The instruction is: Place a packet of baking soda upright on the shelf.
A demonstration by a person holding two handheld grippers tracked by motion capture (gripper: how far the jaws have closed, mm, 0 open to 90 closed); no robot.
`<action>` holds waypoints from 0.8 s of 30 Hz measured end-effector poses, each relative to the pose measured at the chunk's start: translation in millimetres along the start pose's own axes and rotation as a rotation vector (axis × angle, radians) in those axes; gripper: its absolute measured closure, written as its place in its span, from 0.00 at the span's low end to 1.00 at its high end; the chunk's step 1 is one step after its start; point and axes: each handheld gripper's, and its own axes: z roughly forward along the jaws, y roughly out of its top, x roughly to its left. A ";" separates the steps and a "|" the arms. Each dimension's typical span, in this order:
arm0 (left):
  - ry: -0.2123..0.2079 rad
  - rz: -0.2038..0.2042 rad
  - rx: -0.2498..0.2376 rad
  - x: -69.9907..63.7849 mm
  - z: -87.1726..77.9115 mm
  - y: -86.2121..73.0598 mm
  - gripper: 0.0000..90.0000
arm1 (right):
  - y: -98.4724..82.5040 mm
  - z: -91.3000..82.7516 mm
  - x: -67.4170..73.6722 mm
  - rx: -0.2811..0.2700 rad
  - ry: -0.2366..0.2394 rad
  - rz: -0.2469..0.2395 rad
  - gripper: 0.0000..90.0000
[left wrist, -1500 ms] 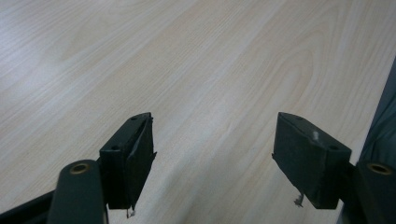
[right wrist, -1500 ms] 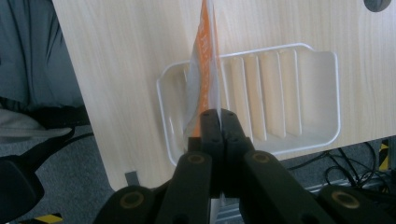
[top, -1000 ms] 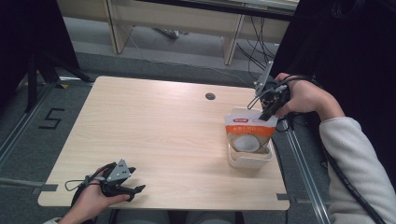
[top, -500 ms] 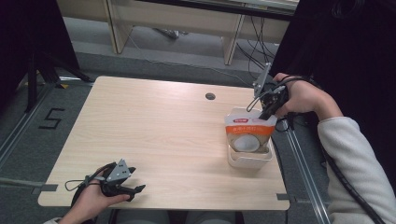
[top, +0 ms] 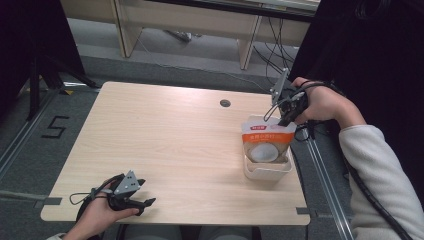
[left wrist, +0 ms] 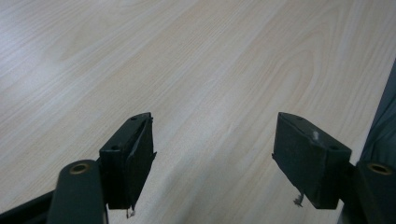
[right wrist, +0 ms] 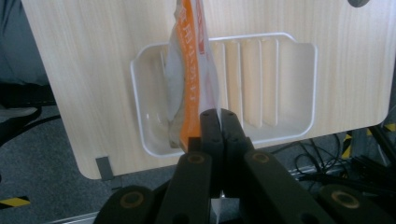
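Pouch (top: 266, 141) in orange and white stands upright in the white tray (top: 267, 171) near the right edge of the surface (top: 170, 135), its top edge pinched by your right tool (top: 284, 119), which comes in from the far right side with its jaws clenched on the pouch. In the right gripper view the pouch (right wrist: 190, 70) hangs edge-on into the ribbed tray (right wrist: 261, 79), the black jaws pressed together on its upper rim. Your left tool (top: 142, 202) rests at the near left corner of the surface, well apart from the tray, its jaws released and spread wide over bare wood in the left gripper view.
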 end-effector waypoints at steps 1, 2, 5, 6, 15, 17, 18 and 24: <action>0.000 0.000 0.000 0.0 0.0 0.0 0.31 | 0.0 -0.4 -0.5 0.001 -0.005 -0.003 1.00; 0.002 0.000 0.003 -0.1 -0.3 0.1 0.31 | 0.0 -0.4 -0.5 0.001 -0.005 -0.003 1.00; 0.000 0.000 0.000 0.0 0.0 0.0 0.31 | 0.1 -1.4 -1.3 0.000 -0.013 -0.016 1.00; 0.000 -0.001 0.000 0.0 0.0 0.0 0.31 | 0.4 -2.1 0.3 0.009 -0.022 -0.012 1.00; 0.000 0.000 -0.001 0.0 0.0 0.0 0.31 | 3.2 1.9 0.6 0.010 -0.031 -0.052 1.00; 0.000 0.000 -0.001 0.0 0.0 0.0 0.31 | 3.4 3.5 0.7 0.005 -0.036 -0.054 1.00; 0.001 0.000 0.000 -0.1 -0.1 0.0 0.31 | 3.3 4.0 0.1 0.007 -0.038 -0.060 1.00; 0.002 -0.002 -0.002 -0.1 0.0 0.0 0.31 | 2.1 5.7 0.8 0.020 -0.024 -0.033 1.00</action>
